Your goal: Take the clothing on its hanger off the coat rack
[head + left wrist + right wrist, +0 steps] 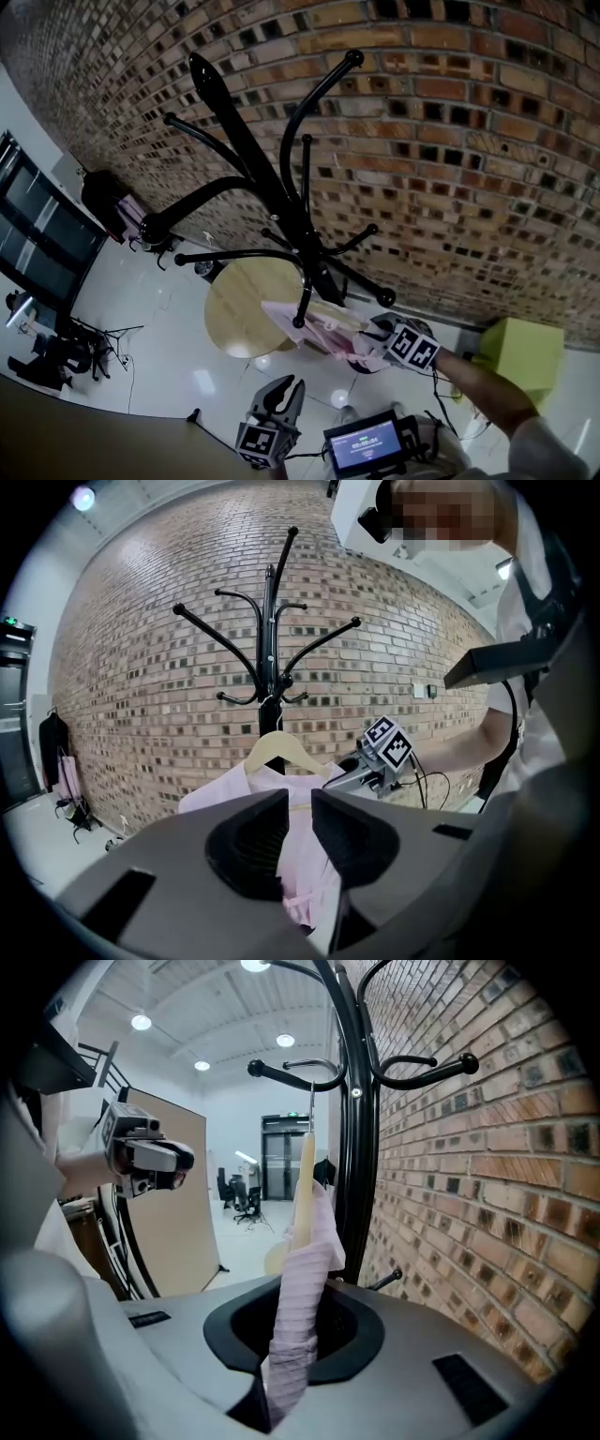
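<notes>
Head view: the black coat rack (300, 206) stands against the brick wall (469, 141). The pink clothing (323, 328) hangs on its hanger from one of the rack's lower arms, close to the pole. The right gripper (373, 336) is at the garment's near shoulder, and the left gripper (281, 396) waits lower down, apart from it.

Left gripper view: its jaws stand a little apart with nothing pressed between them. The clothing shows only beyond the gap. The wooden hanger (281, 750) sits level on the rack, with the right gripper at its right end. This gripper looks held in reserve, probably to steady the garment's other side.

Right gripper view: the jaws are clamped on a fold of the pink fabric where it drapes over the hanger's end. The hanger's wire hook (312, 1101) is over the rack arm above. Gripping there likely gives a hold on both cloth and hanger, so the hook can be lifted clear of the arm.
</notes>
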A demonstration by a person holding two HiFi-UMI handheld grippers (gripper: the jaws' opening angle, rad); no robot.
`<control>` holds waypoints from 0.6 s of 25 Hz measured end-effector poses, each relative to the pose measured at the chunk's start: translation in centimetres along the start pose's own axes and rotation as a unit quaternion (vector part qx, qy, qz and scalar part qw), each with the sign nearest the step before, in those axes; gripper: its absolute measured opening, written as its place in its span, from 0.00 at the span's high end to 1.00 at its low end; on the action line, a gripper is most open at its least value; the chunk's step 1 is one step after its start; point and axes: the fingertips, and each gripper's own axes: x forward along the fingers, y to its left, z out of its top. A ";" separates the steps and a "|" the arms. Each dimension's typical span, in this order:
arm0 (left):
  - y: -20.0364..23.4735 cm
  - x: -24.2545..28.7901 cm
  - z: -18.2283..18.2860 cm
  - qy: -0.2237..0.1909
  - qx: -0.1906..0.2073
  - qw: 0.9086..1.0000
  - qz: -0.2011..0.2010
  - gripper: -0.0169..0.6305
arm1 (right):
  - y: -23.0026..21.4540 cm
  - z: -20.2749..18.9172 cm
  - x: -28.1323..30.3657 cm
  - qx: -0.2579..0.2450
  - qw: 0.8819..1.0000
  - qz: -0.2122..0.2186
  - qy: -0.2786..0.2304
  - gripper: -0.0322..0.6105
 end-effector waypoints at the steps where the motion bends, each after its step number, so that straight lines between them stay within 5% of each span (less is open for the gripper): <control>1: 0.1 0.1 -0.3 -0.001 0.002 1.000 -0.001 0.86 | 0.0 0.0 0.0 0.000 1.000 -0.001 0.001 0.90; 15: 4.7 0.0 2.2 -0.017 0.038 0.997 -0.062 0.86 | 2.6 3.3 -1.4 0.017 0.999 -0.044 -0.011 0.90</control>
